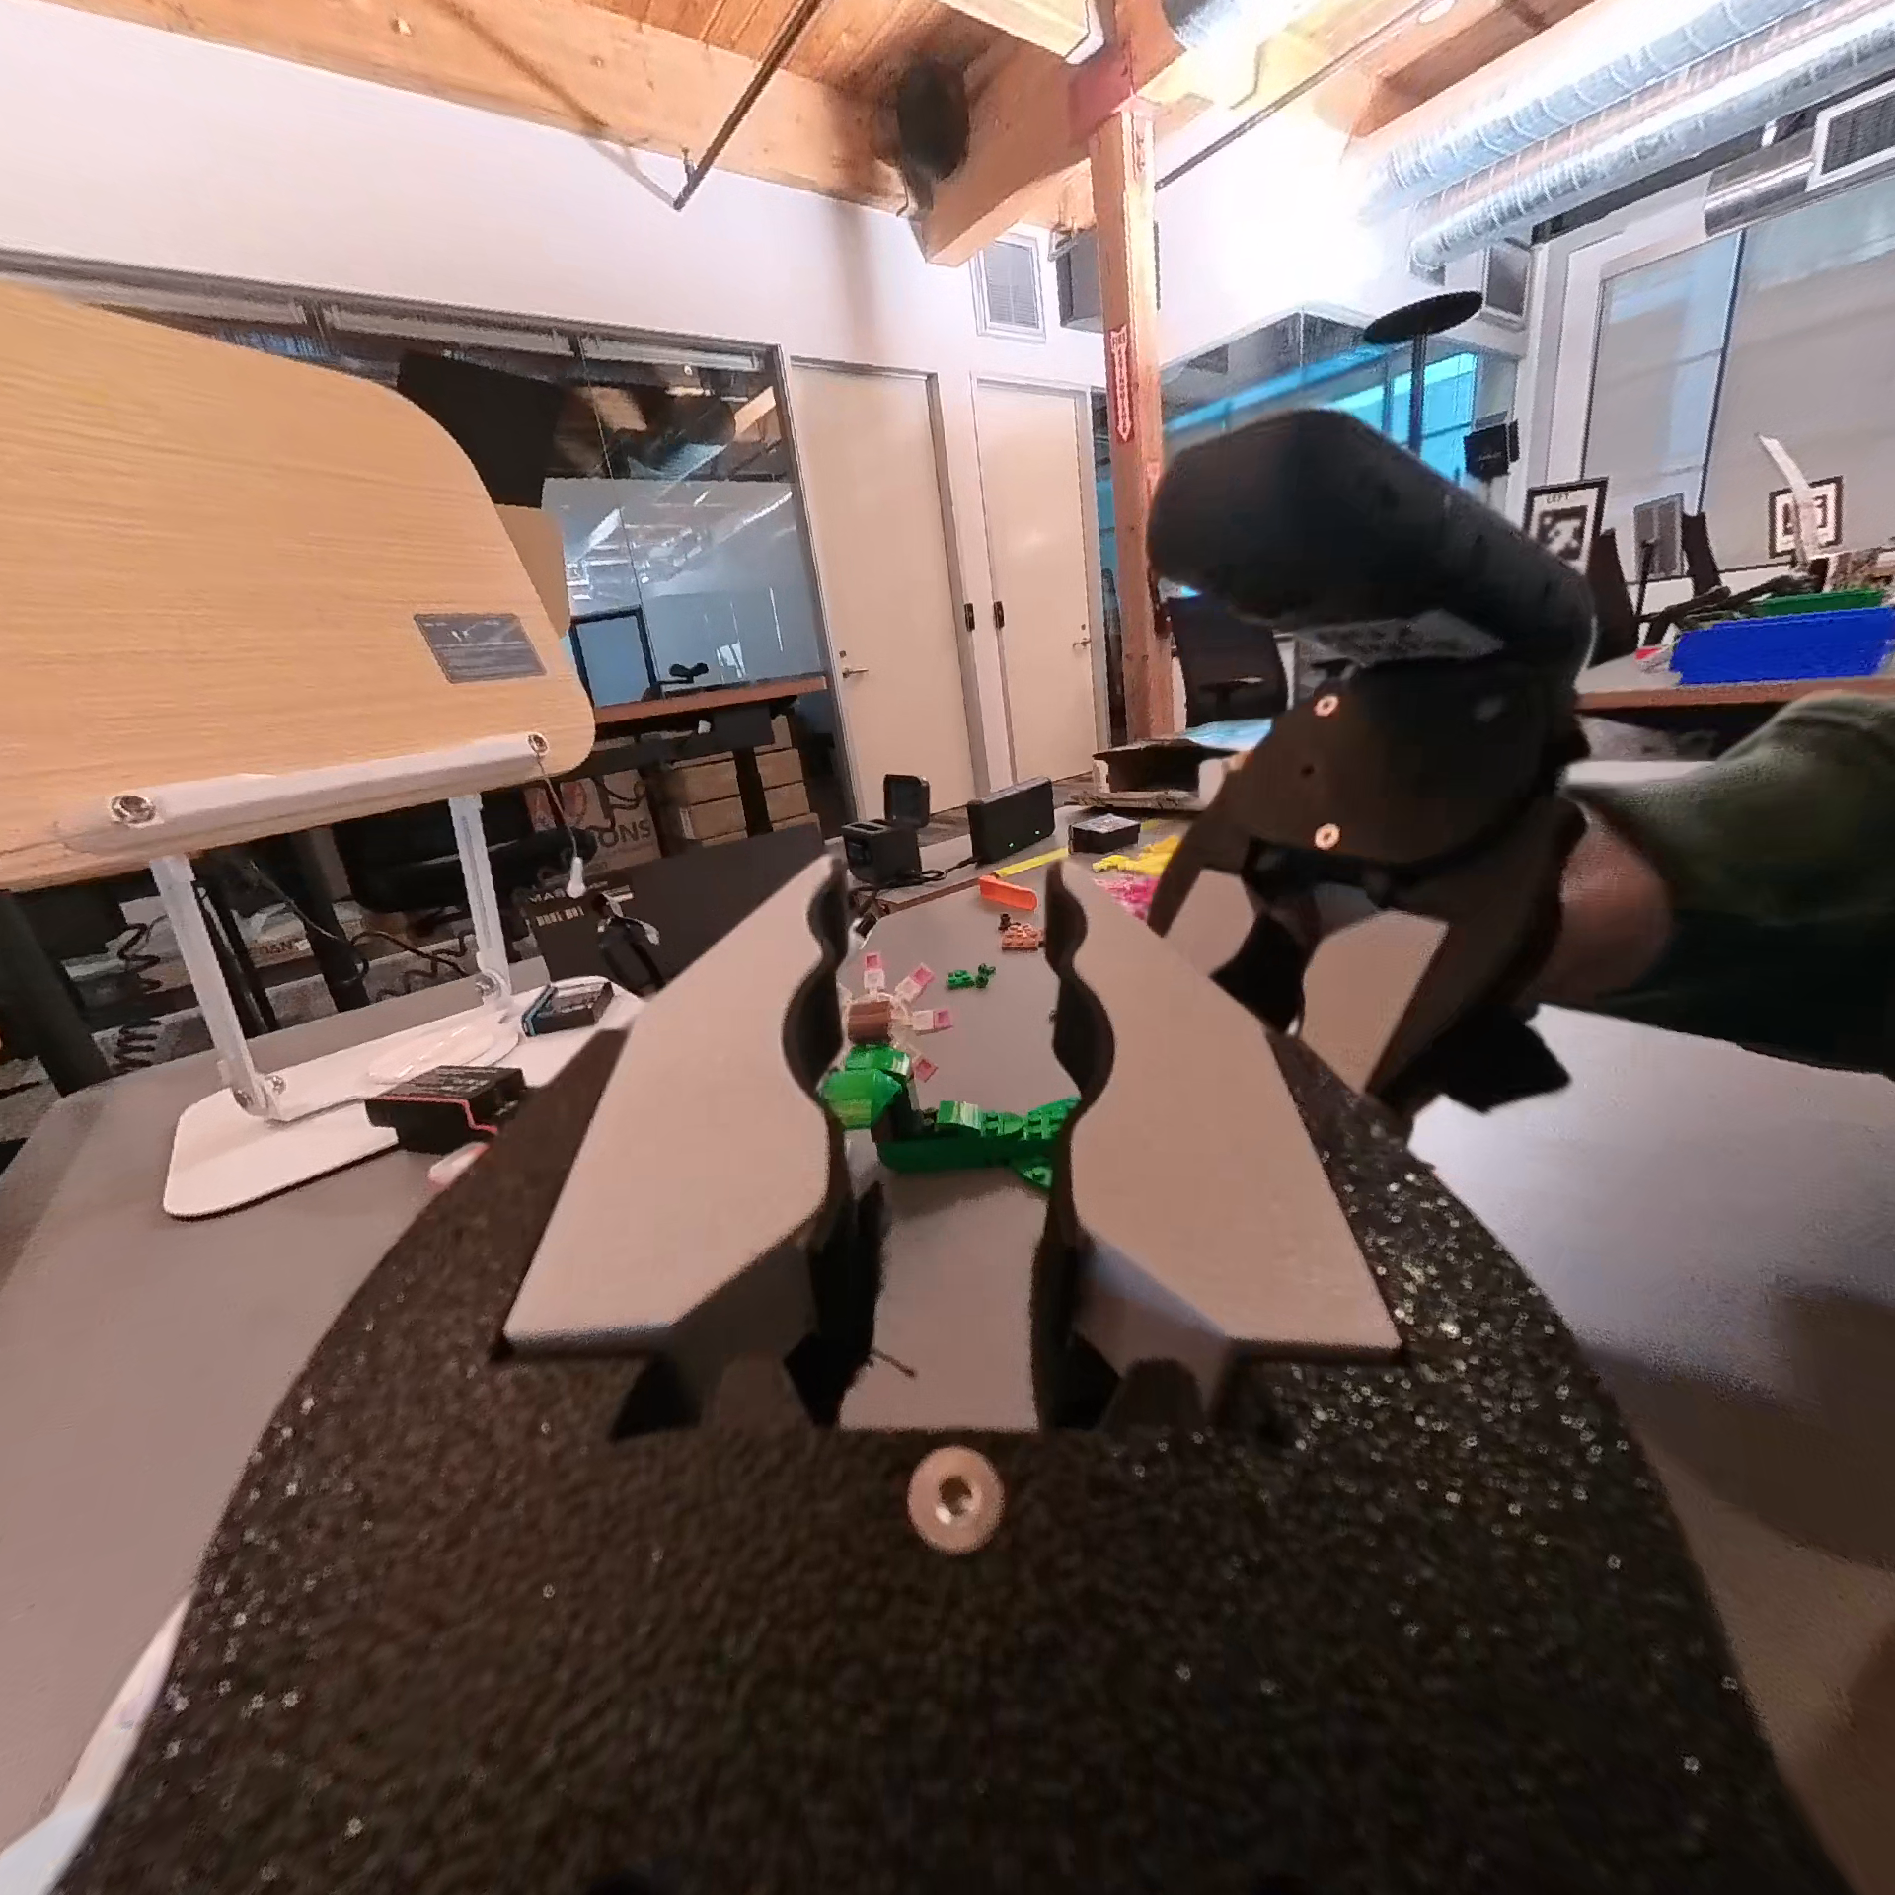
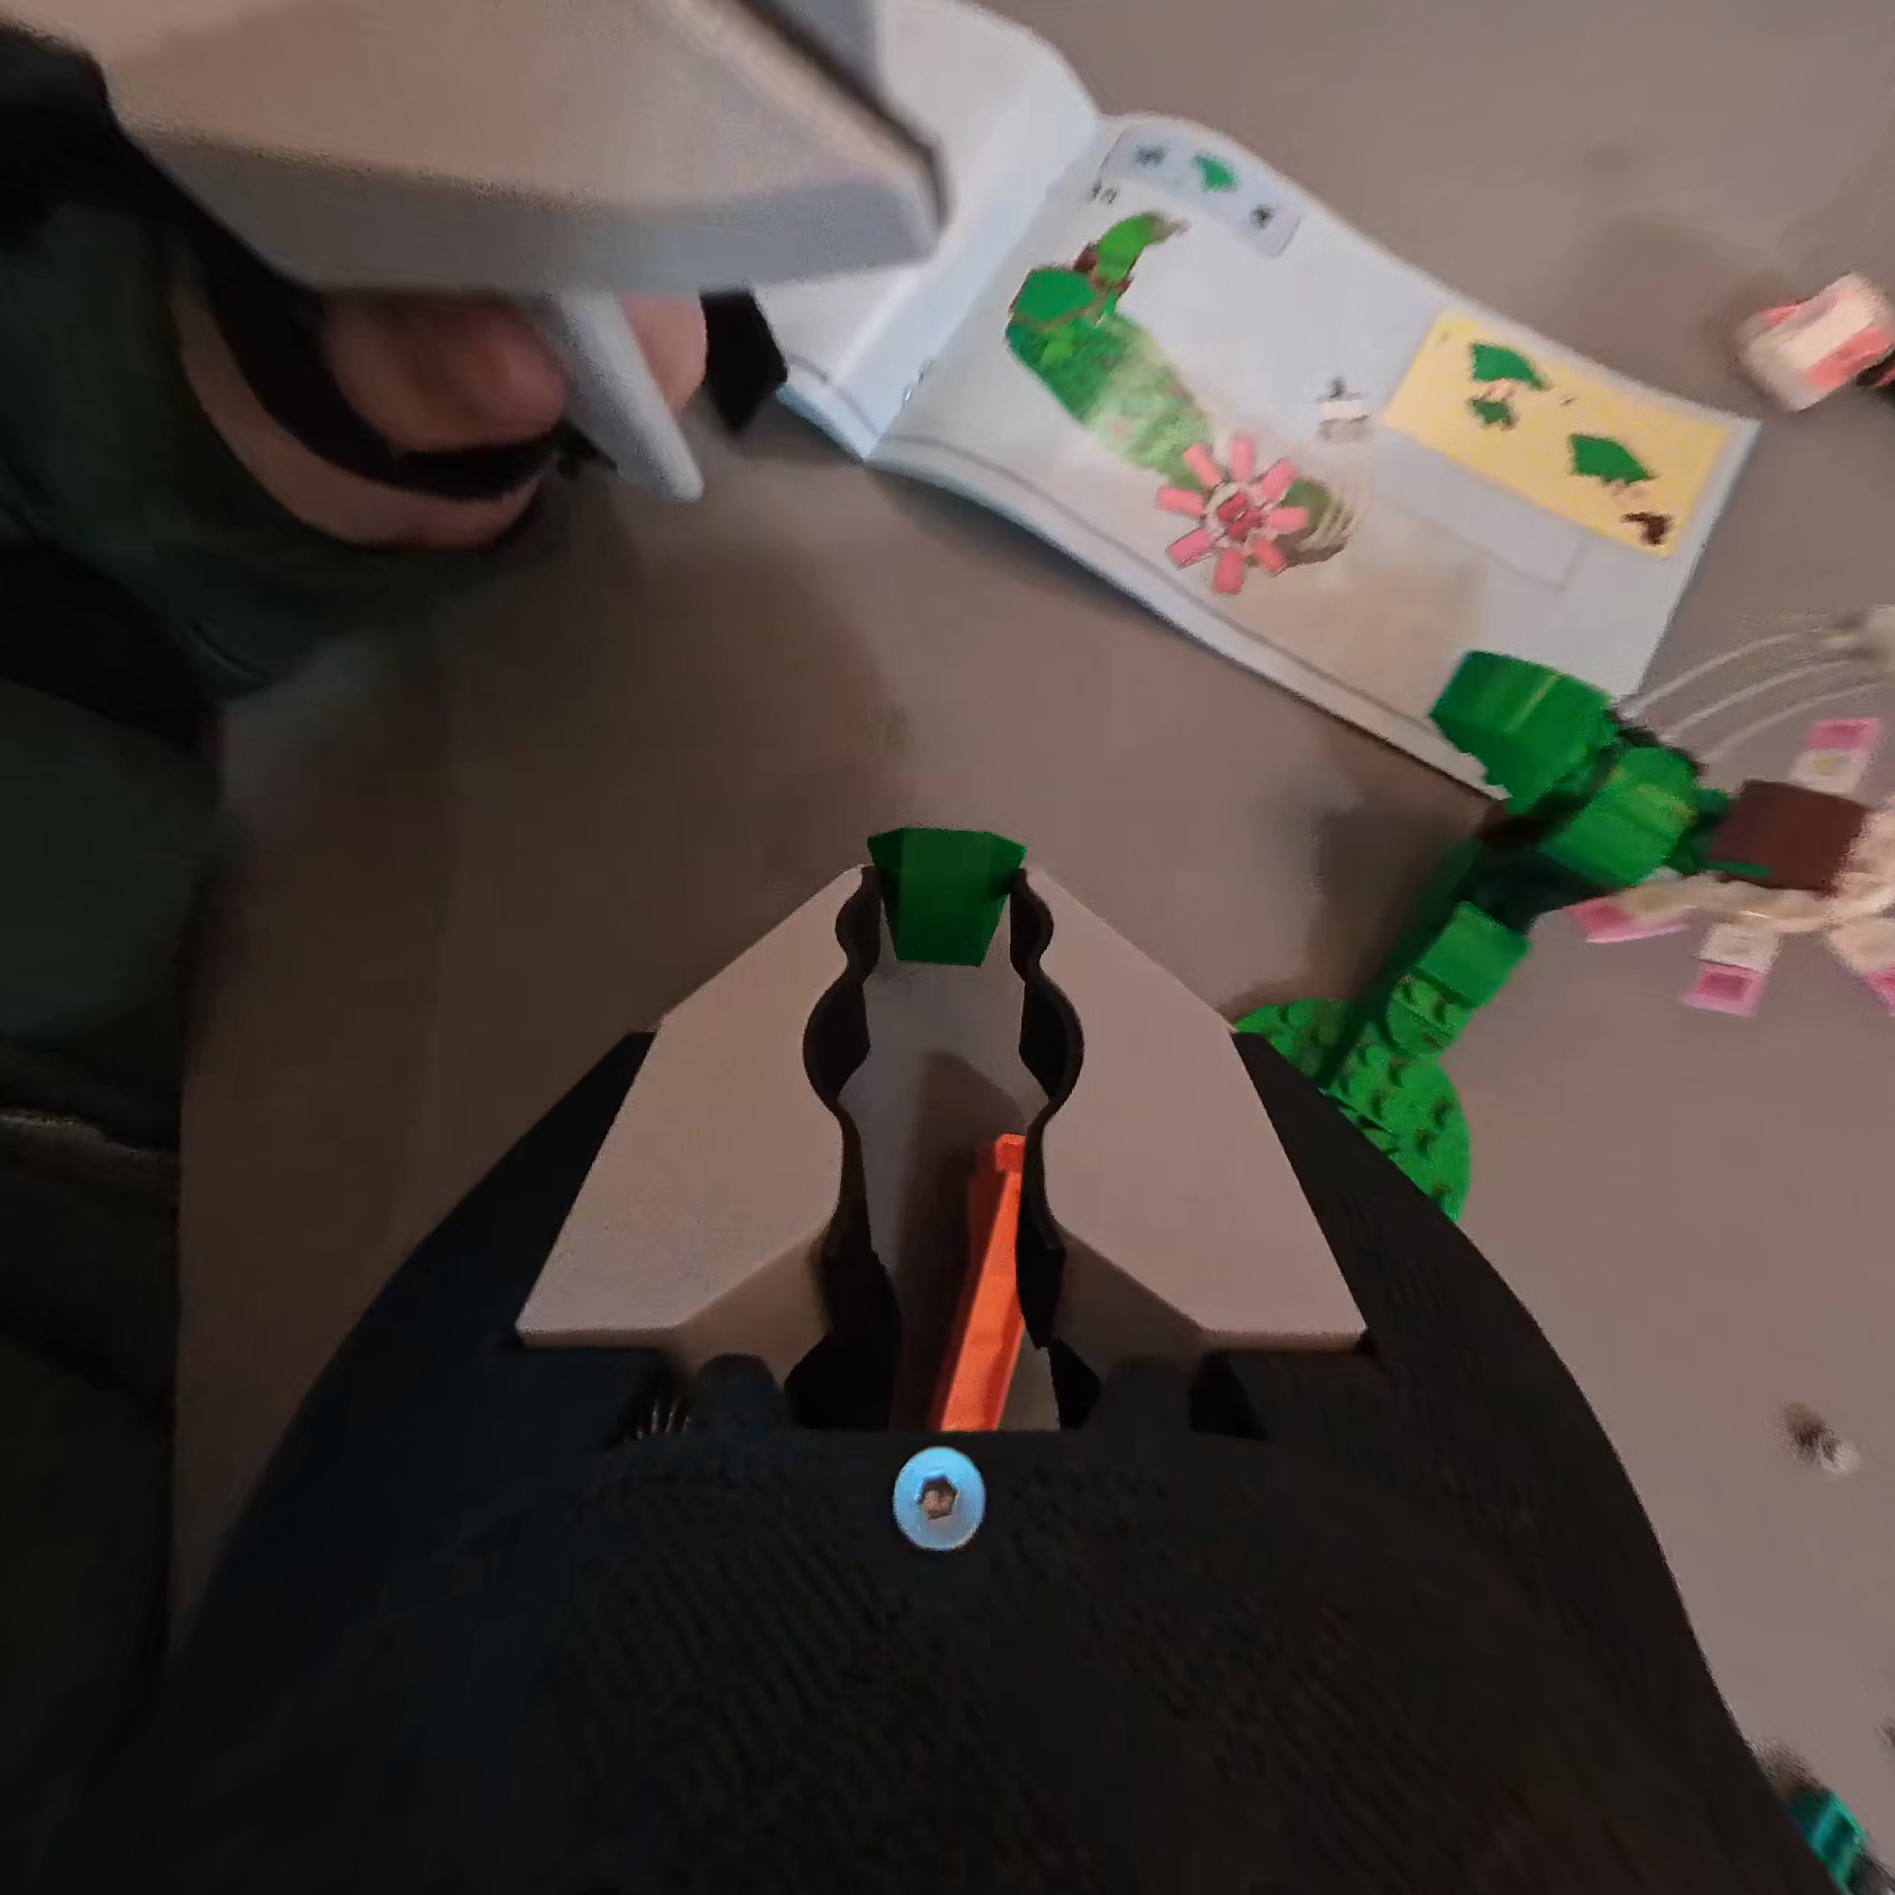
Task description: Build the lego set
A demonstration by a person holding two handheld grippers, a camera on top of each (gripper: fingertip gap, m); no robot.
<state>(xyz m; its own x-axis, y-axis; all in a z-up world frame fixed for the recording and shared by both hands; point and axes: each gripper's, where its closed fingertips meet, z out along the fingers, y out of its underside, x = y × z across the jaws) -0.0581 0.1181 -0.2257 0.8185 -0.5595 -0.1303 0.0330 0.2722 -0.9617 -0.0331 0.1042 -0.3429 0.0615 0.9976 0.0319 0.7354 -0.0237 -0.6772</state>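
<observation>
Right gripper [image 2: 943, 887]: your jaws are closed on a small green brick [image 2: 943, 902], pinched at the very tips, held above the grey tabletop [image 2: 667, 820].
Left gripper [image 1: 949, 928]: your jaws stand apart with nothing between them, pointing low across the tabletop toward the model.
Plant model [image 2: 1518, 872]: a half-built green stem lies on its side on the tabletop, just right of your right gripper. It has a round green base, a brown block, and a pink and white flower at the far end.
Booklet [image 2: 1231, 390]: the instructions lie open beyond the model, showing a green plant with a pink flower.
Orange tool [image 2: 984, 1302]: a thin orange piece lies on the tabletop under your right gripper.
Loose parts [image 1: 969, 976]: small green, brown, pink and yellow pieces lie farther back.
Handling: the brick looks light, hard and smooth, so it could twist or slip in a tip pinch. The flower petals look fragile. It seems wiser to steady the model by its thick green stem [image 1: 964, 1128].
</observation>
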